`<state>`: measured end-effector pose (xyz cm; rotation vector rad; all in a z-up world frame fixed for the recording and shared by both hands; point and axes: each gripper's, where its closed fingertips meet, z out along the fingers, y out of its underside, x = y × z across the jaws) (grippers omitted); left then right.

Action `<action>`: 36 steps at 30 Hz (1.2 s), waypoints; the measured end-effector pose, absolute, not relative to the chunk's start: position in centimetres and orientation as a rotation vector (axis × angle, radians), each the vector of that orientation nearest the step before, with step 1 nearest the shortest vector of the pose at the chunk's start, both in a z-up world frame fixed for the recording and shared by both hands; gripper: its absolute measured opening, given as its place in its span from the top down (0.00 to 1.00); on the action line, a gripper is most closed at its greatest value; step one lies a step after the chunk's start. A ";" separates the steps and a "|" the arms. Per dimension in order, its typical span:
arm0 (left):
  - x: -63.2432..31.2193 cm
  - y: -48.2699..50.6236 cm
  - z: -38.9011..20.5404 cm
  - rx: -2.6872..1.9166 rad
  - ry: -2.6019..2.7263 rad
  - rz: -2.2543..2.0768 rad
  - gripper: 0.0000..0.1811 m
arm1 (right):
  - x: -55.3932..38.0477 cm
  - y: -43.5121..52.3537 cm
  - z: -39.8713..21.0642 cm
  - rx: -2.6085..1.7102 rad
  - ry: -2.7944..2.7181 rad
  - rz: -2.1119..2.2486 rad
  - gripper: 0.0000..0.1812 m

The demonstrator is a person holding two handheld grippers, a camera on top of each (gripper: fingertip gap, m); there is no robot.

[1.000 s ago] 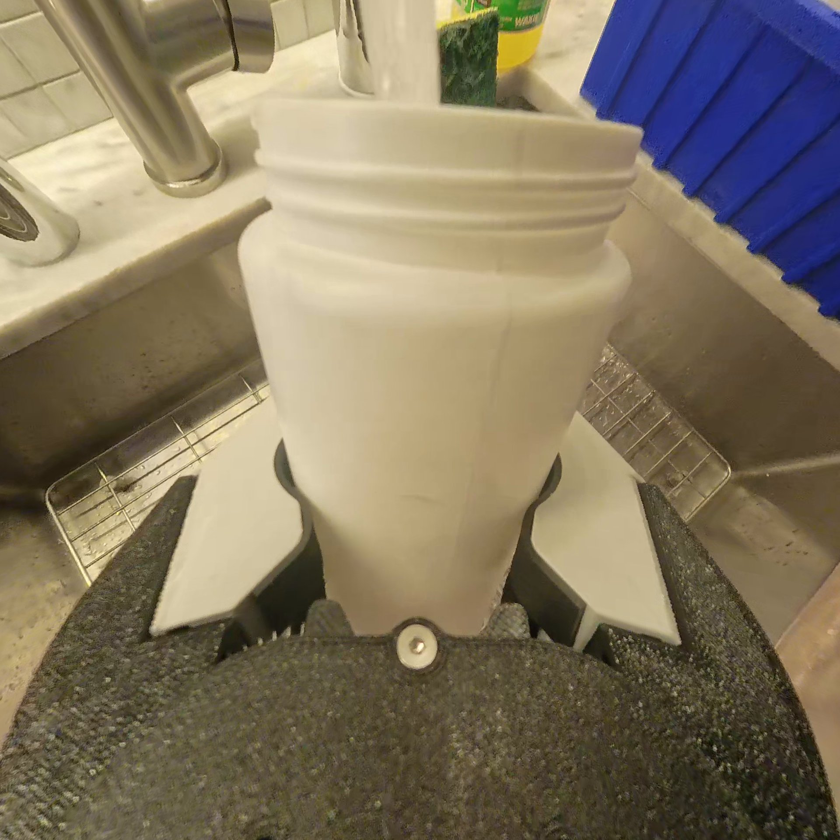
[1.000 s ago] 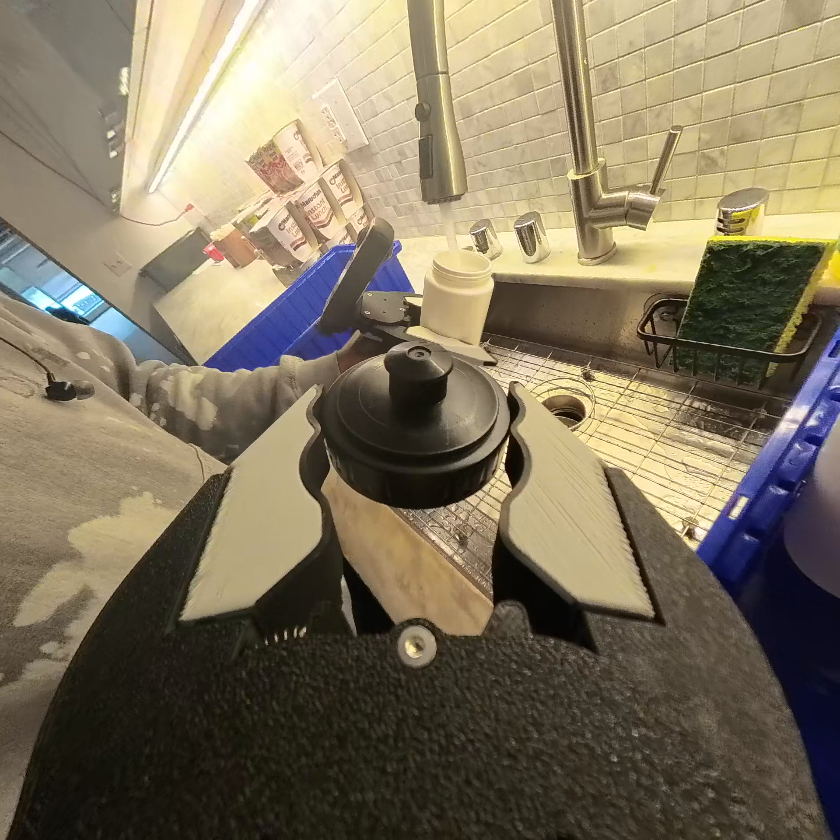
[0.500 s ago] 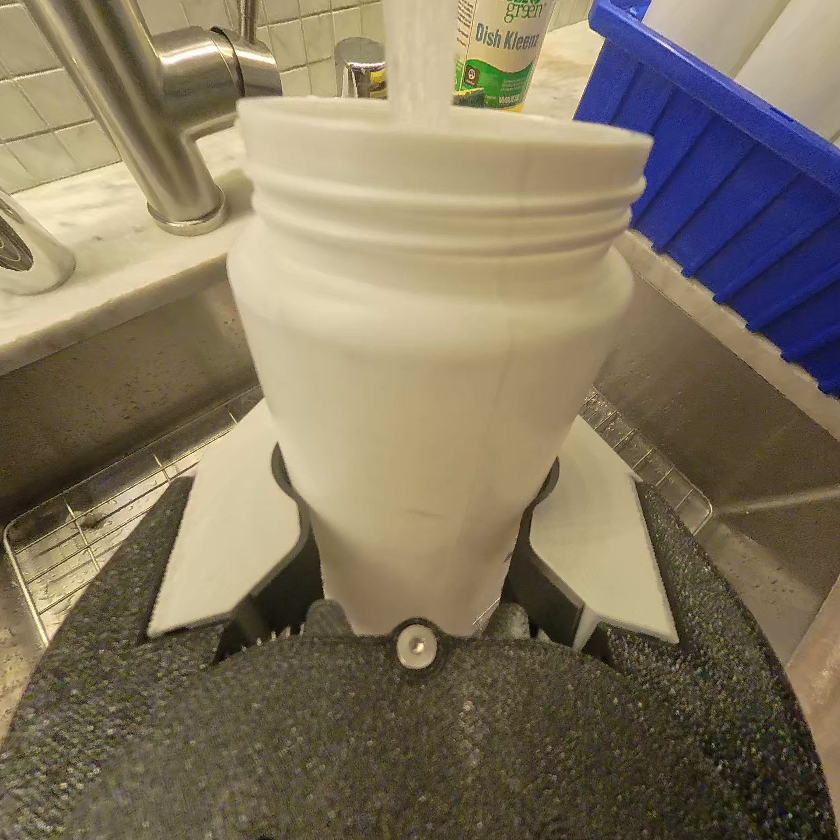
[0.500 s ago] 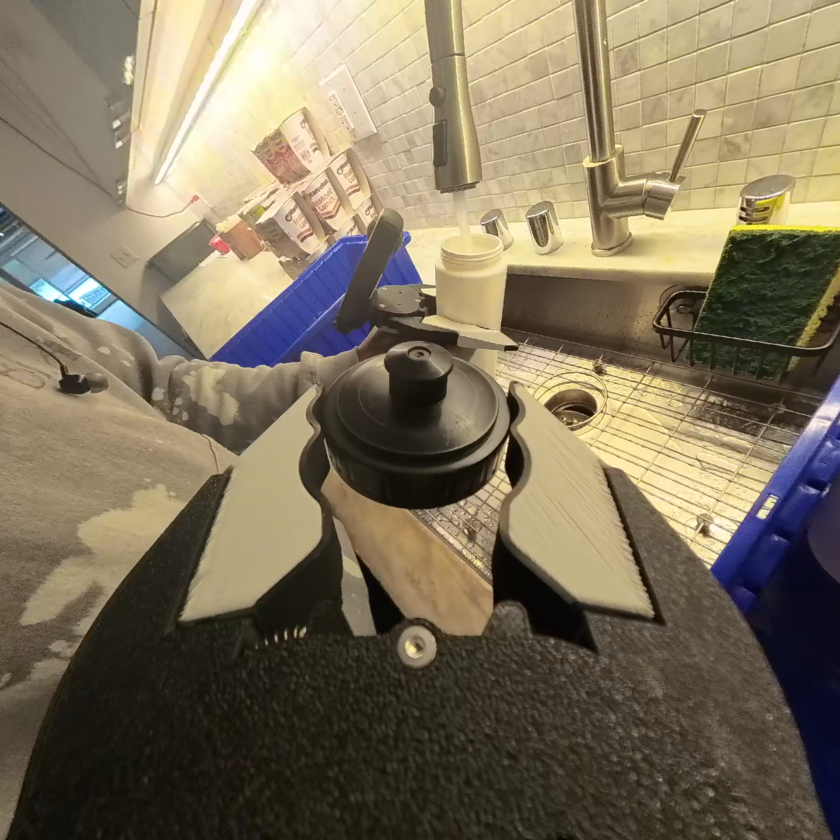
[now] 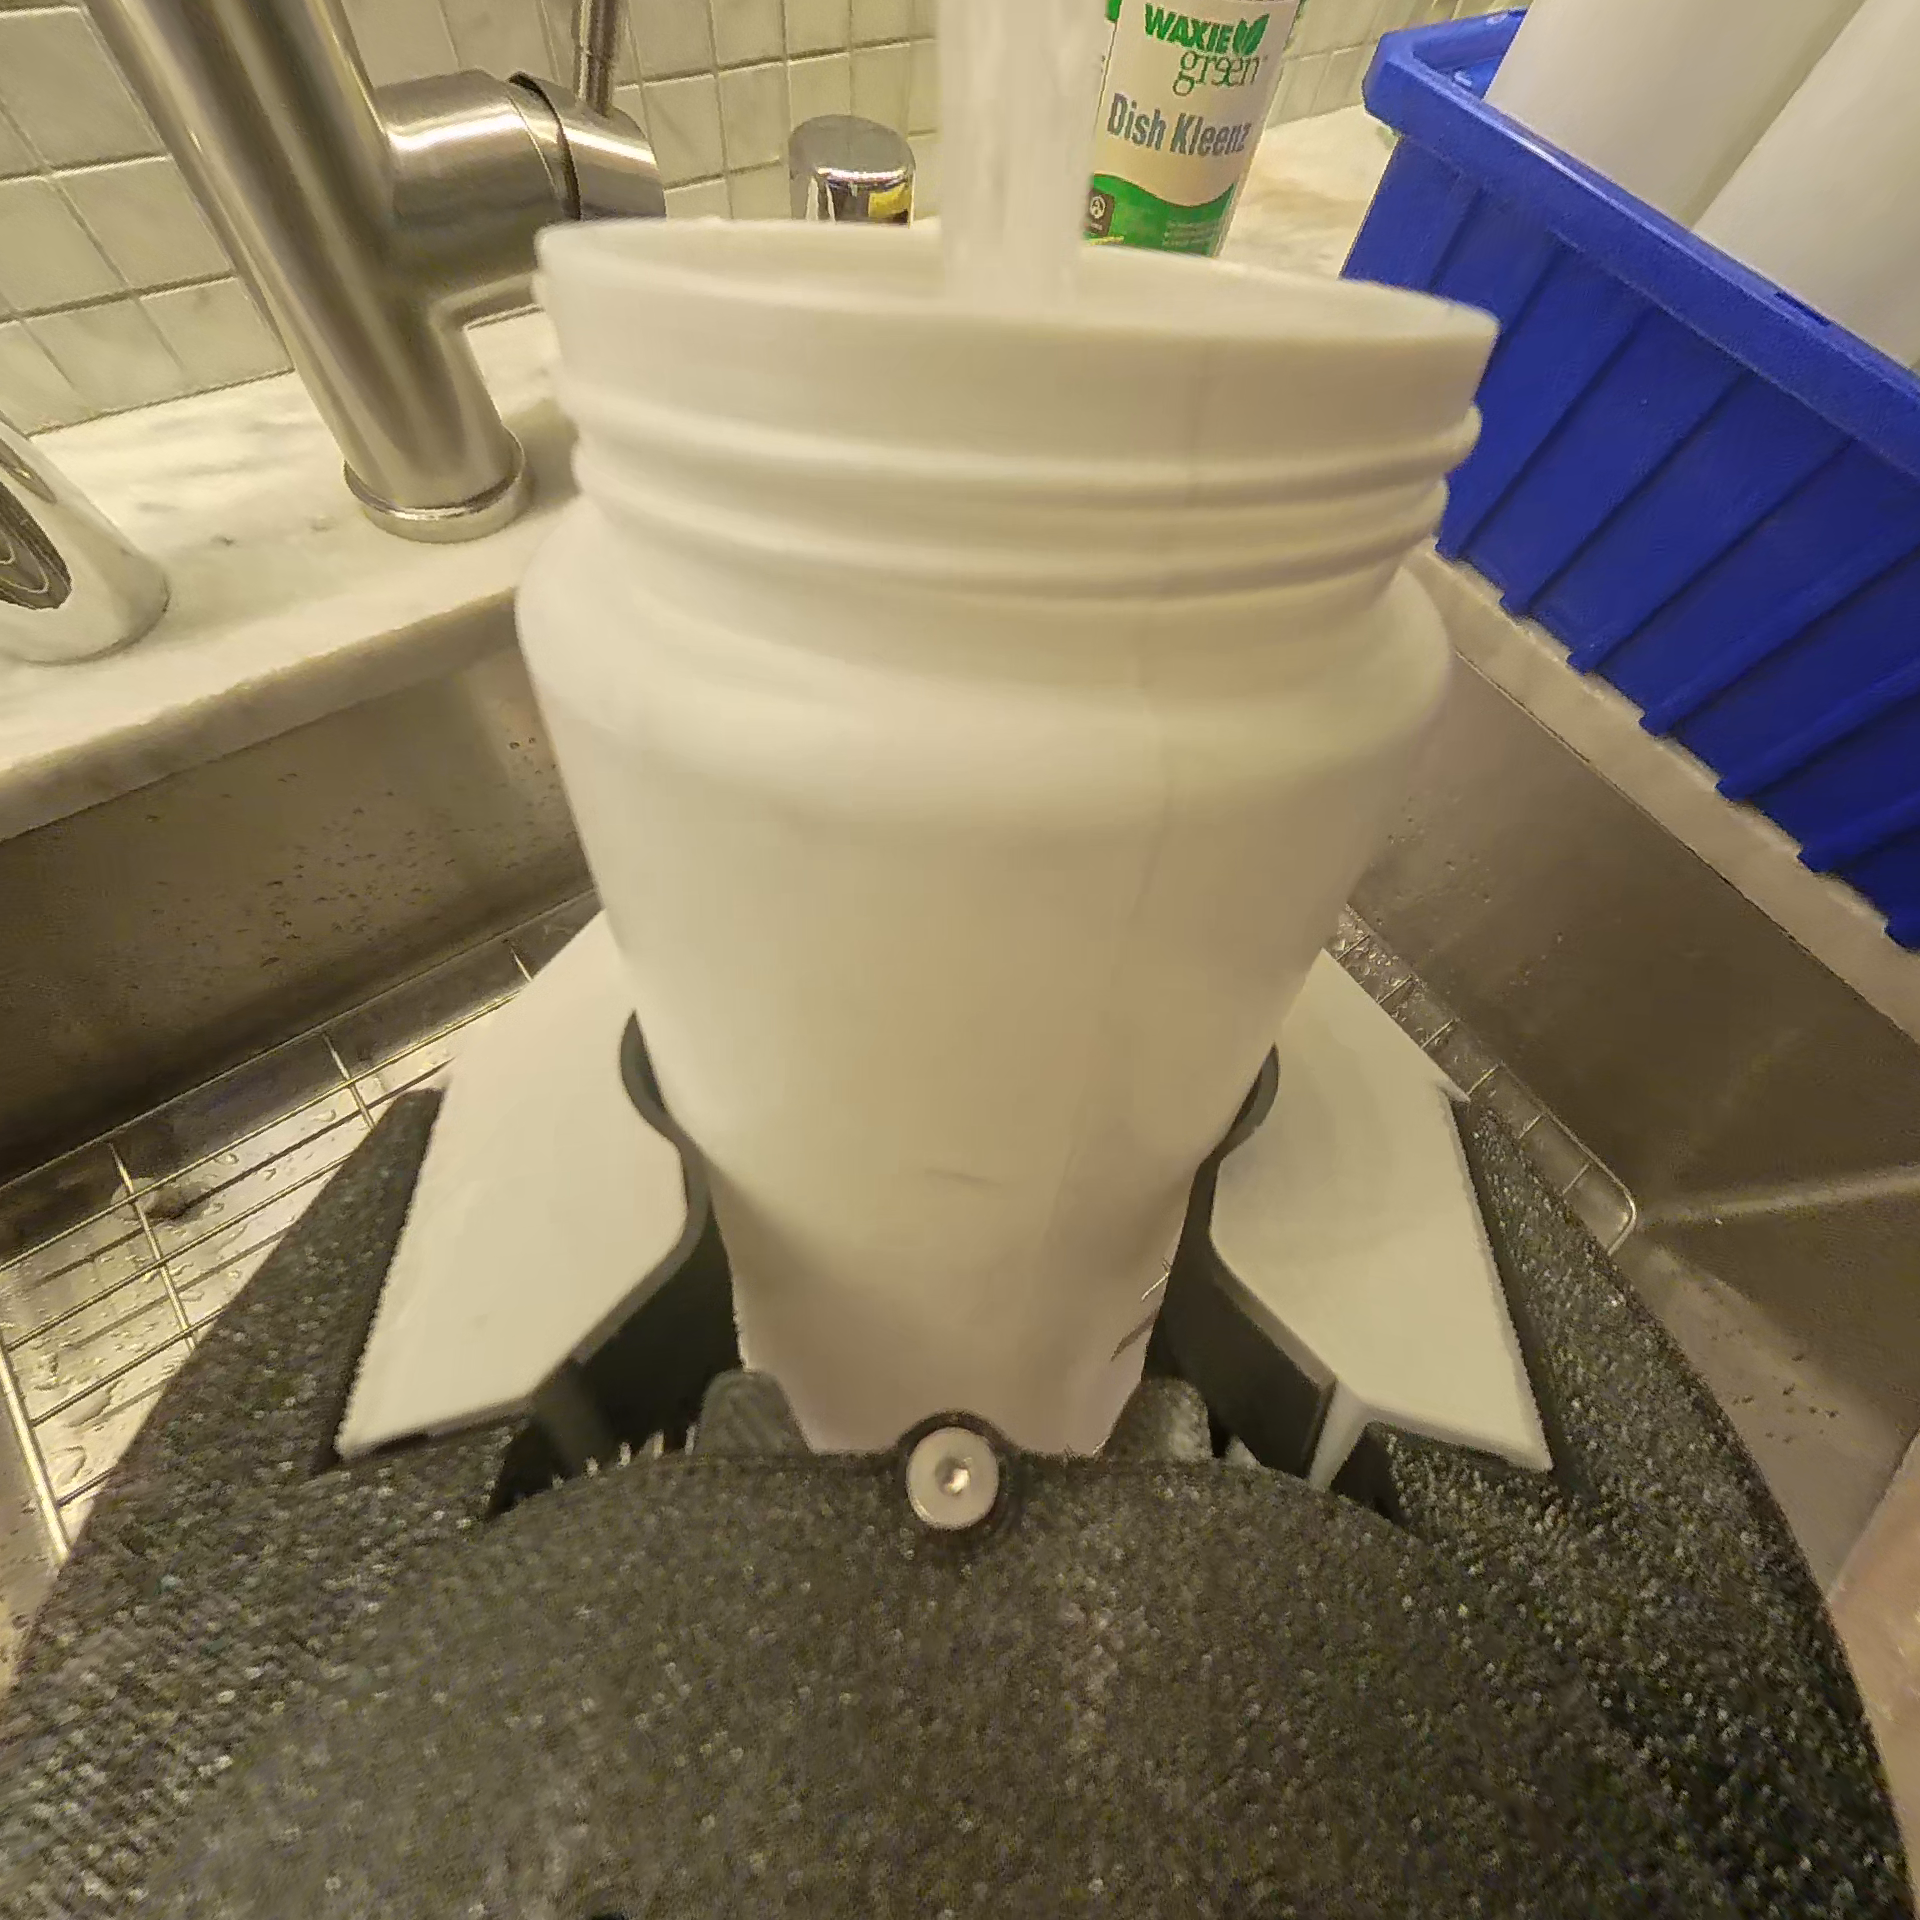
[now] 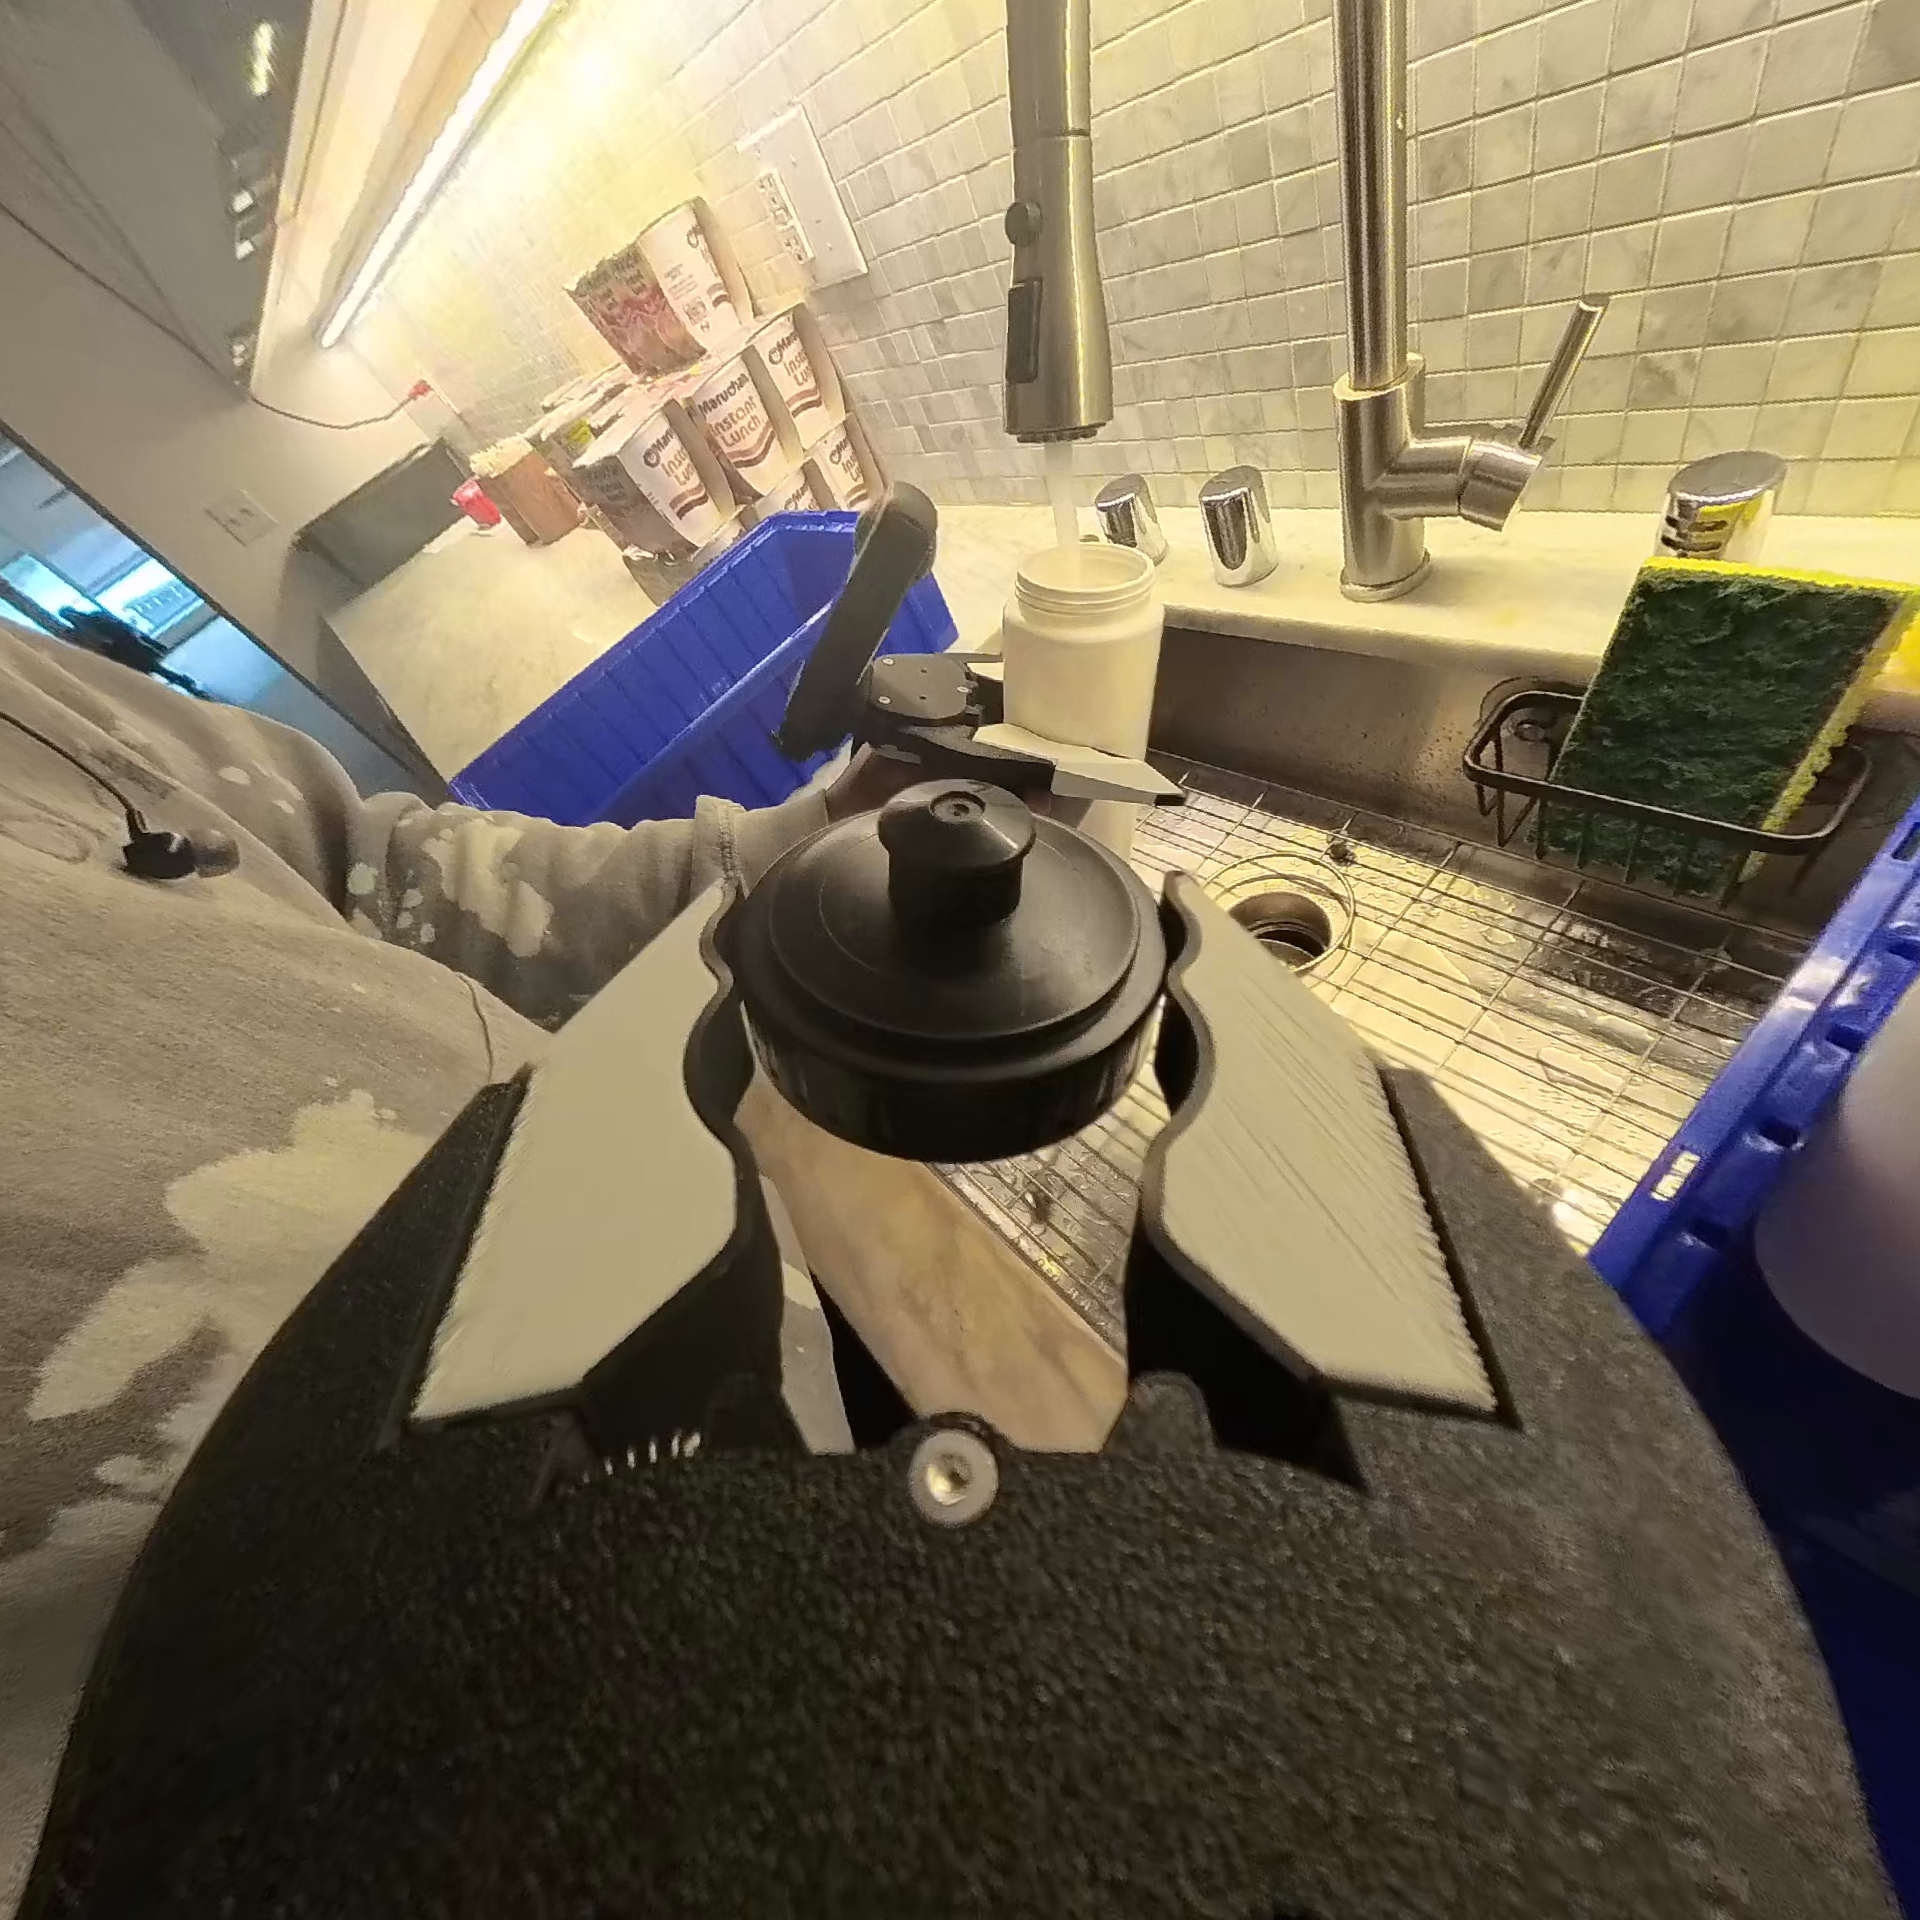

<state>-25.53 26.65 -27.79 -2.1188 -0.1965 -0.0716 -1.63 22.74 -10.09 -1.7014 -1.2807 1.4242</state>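
My left gripper (image 5: 951, 1049) is shut on an open white plastic bottle (image 5: 977, 748) with a threaded neck, held upright over the steel sink (image 5: 270, 883). A stream of water (image 5: 1003, 135) from the pull-down tap (image 6: 1049, 270) falls into its mouth. The same bottle (image 6: 1081, 665) and the left gripper show in the right wrist view, at the sink's back left. My right gripper (image 6: 940, 987) is shut on a black round lid (image 6: 940, 987) with a spout knob, held over the sink's front edge, apart from the bottle.
A wire grid (image 6: 1455, 977) covers the sink floor around the drain (image 6: 1283, 930). A green-yellow sponge (image 6: 1714, 707) stands in a wire caddy. Blue bins (image 5: 1683, 436) (image 6: 686, 696) flank the sink. A dish soap bottle (image 5: 1184, 125) and a tap base (image 5: 416, 343) stand on the counter. A person's sleeve (image 6: 416, 883) lies at left.
The white bottle has risen and shifted under the water stream, closer to the tap head. The right gripper with the lid has drifted slightly, its hold unchanged.
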 end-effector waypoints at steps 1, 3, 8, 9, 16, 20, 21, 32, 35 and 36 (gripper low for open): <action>-25.5 26.7 -27.8 -2.118 -0.199 -0.072 0.42 | -1.7 22.8 -10.1 -1.697 -1.287 1.413 0.57; -25.5 26.7 -27.9 -2.116 -0.204 -0.074 0.42 | -1.7 22.8 -10.0 -1.689 -1.292 1.401 0.57; -25.5 26.8 -27.9 -2.113 -0.208 -0.075 0.42 | -1.6 23.0 -9.8 -1.683 -1.273 1.403 0.57; -25.5 26.7 -28.0 -2.114 -0.208 -0.074 0.42 | -1.6 23.1 -9.8 -1.683 -1.274 1.394 0.57; -25.5 26.7 -28.0 -2.118 -0.204 -0.080 0.42 | -1.6 23.2 -10.6 -1.705 -1.298 1.330 0.57; -25.4 26.7 -28.0 -2.119 -0.202 -0.082 0.42 | -1.6 23.5 -11.3 -1.720 -1.306 1.255 0.57; -25.4 26.7 -28.0 -2.119 -0.202 -0.083 0.42 | -1.6 23.7 -11.6 -1.722 -1.313 1.224 0.57; -25.6 26.6 -28.1 -2.123 -0.204 -0.078 0.42 | -2.0 24.4 -12.8 -1.713 -1.346 1.029 0.57; -25.8 26.6 -28.3 -2.125 -0.208 -0.077 0.42 | -2.1 24.4 -13.0 -1.716 -1.343 1.015 0.57; -25.8 26.6 -28.3 -2.125 -0.207 -0.073 0.42 | -2.1 24.5 -13.0 -1.717 -1.342 1.012 0.57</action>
